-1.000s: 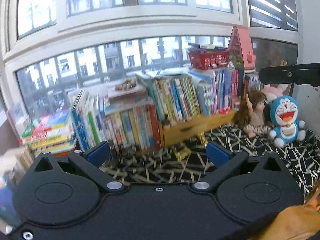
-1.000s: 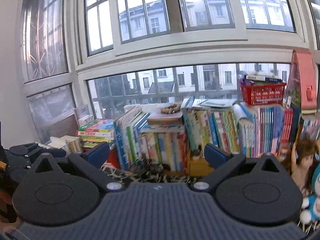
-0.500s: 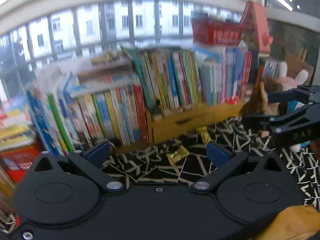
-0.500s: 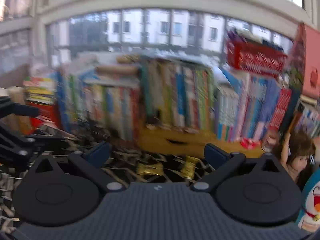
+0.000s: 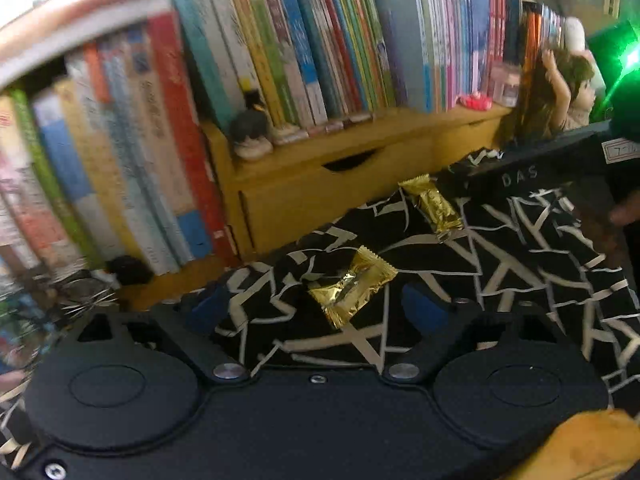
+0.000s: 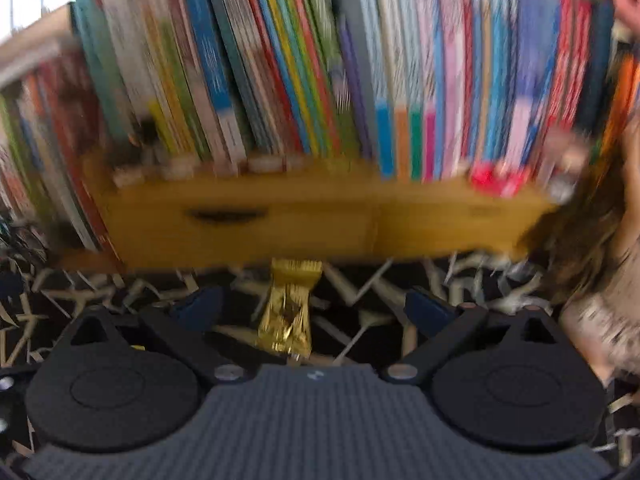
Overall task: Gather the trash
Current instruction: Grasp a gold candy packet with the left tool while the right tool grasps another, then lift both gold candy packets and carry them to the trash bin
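Observation:
Two gold foil wrappers lie on a black cloth with pale line patterns (image 5: 520, 264). In the left wrist view the nearer wrapper (image 5: 352, 286) lies between the blue pads of my open left gripper (image 5: 316, 308), not touched. The farther wrapper (image 5: 432, 206) lies by the wooden drawer box, next to the black body of the right gripper (image 5: 532, 164). In the blurred right wrist view that wrapper (image 6: 290, 308) stretches lengthwise between the pads of my open right gripper (image 6: 316, 306).
A wooden drawer box (image 5: 332, 192) holding rows of upright books (image 5: 304, 40) stands just behind the wrappers. A doll (image 5: 568, 92) sits at the right end. A small dark figurine (image 5: 250, 132) rests on the box's top. More books lean at the left.
Both grippers have dropped and moved in toward the cloth. The windows have left view. Each wrapper now lies between a gripper's open pads, much closer than before.

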